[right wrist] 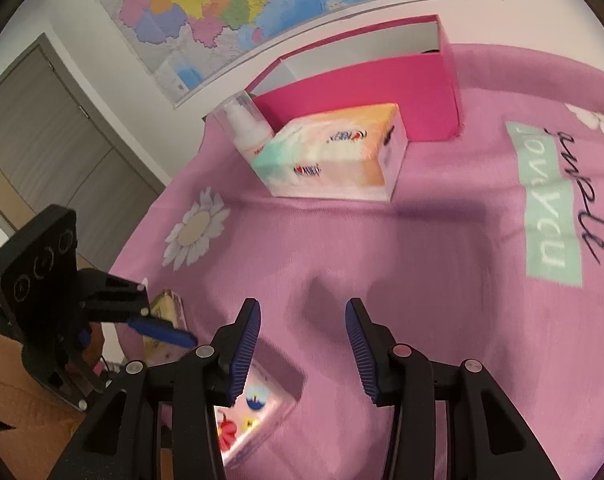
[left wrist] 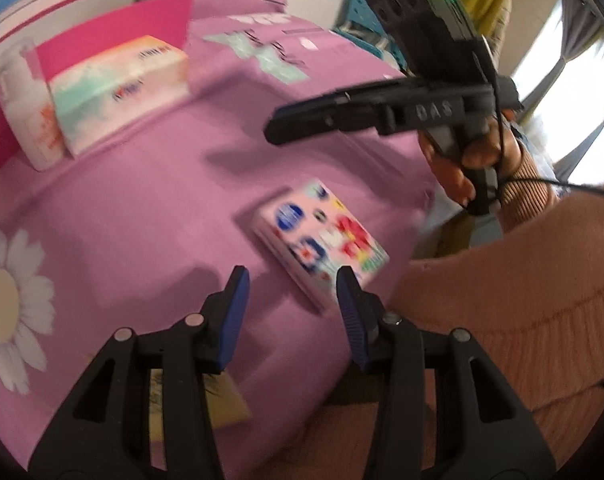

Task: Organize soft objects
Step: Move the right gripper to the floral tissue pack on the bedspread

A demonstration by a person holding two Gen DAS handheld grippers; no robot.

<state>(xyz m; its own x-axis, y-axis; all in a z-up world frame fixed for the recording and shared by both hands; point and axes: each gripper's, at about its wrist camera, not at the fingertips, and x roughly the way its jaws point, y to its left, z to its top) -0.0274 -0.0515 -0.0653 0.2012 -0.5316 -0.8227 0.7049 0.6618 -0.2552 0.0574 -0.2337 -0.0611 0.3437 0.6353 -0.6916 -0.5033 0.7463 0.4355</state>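
A small flower-printed tissue pack (left wrist: 322,240) lies flat on the pink cloth, just ahead and right of my left gripper (left wrist: 293,280). That gripper stands open with nothing between its fingers. In the right wrist view the same pack (right wrist: 258,412) lies low, partly under the left finger of my right gripper (right wrist: 302,308), which is open and empty above bare cloth. A large pastel tissue box (right wrist: 334,152) stands in front of an open pink box (right wrist: 362,80). A yellowish pack (right wrist: 166,308) sits at the cloth's edge beside my left gripper (right wrist: 174,334). My right gripper (left wrist: 286,124) hovers above the cloth.
A white pump bottle (right wrist: 246,128) stands left of the tissue box. The pink cloth (right wrist: 442,260) with a daisy print covers the surface, and its near edge drops off by the person's pink sleeve (left wrist: 522,300). A map (right wrist: 242,0) hangs on the wall behind.
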